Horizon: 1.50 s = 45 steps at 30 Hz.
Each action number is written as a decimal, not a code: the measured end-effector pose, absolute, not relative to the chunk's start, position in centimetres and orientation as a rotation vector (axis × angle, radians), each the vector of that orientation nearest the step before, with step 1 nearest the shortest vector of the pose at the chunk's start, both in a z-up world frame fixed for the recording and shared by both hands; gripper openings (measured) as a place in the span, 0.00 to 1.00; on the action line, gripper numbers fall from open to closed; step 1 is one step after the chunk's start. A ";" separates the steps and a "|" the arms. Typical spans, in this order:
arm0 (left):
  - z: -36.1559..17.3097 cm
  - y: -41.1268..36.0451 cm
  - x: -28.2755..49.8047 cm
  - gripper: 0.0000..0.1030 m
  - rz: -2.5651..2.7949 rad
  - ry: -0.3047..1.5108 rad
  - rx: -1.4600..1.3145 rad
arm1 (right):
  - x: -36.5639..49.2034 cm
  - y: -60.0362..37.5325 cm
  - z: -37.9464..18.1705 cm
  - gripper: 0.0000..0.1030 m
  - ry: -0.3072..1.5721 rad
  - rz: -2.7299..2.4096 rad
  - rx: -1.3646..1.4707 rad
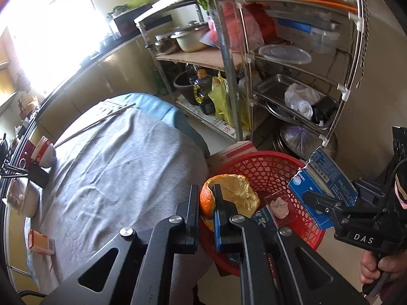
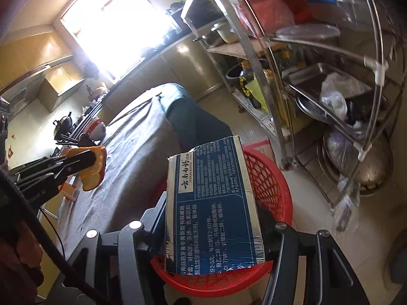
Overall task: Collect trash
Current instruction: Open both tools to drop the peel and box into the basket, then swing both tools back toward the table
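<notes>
left hand-held gripper (image 1: 206,198) is clenched on a curled piece of orange peel (image 1: 229,195), holding it over the near rim of the red basket (image 1: 264,167), just off the edge of the tabletop. left of the basket, the tabletop under its grey cloth (image 1: 122,167) carries a small orange box (image 1: 40,241) near its front edge and a red-and-white bowl (image 1: 44,151) at its far side. inside the basket lie a clear packet with something pale in it (image 1: 278,207) and a dark printed wrapper (image 1: 264,217). right hand-held gripper (image 2: 211,218) grasps a blue toothpaste box (image 2: 216,203) between its fingers, above the basket's right side. beyond the basket stands a metal rack (image 1: 229,76) of pans and trays.
</notes>
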<state>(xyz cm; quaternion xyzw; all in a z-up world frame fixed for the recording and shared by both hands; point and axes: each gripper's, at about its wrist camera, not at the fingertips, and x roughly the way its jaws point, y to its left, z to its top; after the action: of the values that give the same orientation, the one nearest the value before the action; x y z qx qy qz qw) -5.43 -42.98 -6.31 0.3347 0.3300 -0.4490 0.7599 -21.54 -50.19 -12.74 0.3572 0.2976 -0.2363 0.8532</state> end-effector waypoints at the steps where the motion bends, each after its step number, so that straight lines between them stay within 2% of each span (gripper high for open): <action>1: -6.6 -43.2 -5.6 0.09 -0.979 0.722 0.736 | -21.6 -50.3 -13.1 0.58 0.631 -0.499 0.762; 18: -10.3 -44.8 -6.2 0.10 -1.046 0.776 0.787 | -20.7 -51.7 -16.6 0.61 0.674 -0.482 0.868; 19: -10.3 -44.8 -6.3 0.14 -1.049 0.772 0.789 | -20.7 -51.8 -16.7 0.61 0.678 -0.482 0.873; 21: -10.1 -44.7 -6.5 0.28 -1.062 0.768 0.783 | -20.5 -52.1 -16.9 0.62 0.685 -0.485 0.883; 23: -9.7 -44.4 -6.6 0.49 -1.061 0.740 0.771 | -20.4 -52.3 -17.1 0.62 0.690 -0.476 0.903; 24: -9.4 -44.2 -6.6 0.51 -1.057 0.724 0.768 | -20.4 -52.4 -17.1 0.62 0.692 -0.471 0.908; 31: -8.2 -42.6 -5.7 0.52 -1.022 0.710 0.741 | -20.1 -51.7 -16.1 0.62 0.684 -0.476 0.880; 35: -7.8 -41.0 -4.9 0.58 -0.973 0.714 0.725 | -19.5 -50.8 -15.2 0.62 0.683 -0.463 0.854; 45: -5.2 -35.2 -2.2 0.61 -0.869 0.759 0.610 | -16.9 -47.1 -12.2 0.62 0.673 -0.400 0.761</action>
<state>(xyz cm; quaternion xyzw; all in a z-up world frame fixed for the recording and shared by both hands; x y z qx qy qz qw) -2.19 -35.17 -5.19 0.2840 0.3531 -0.4041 0.7946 -16.91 -47.10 -12.18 0.3621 0.3199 -0.1901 0.8546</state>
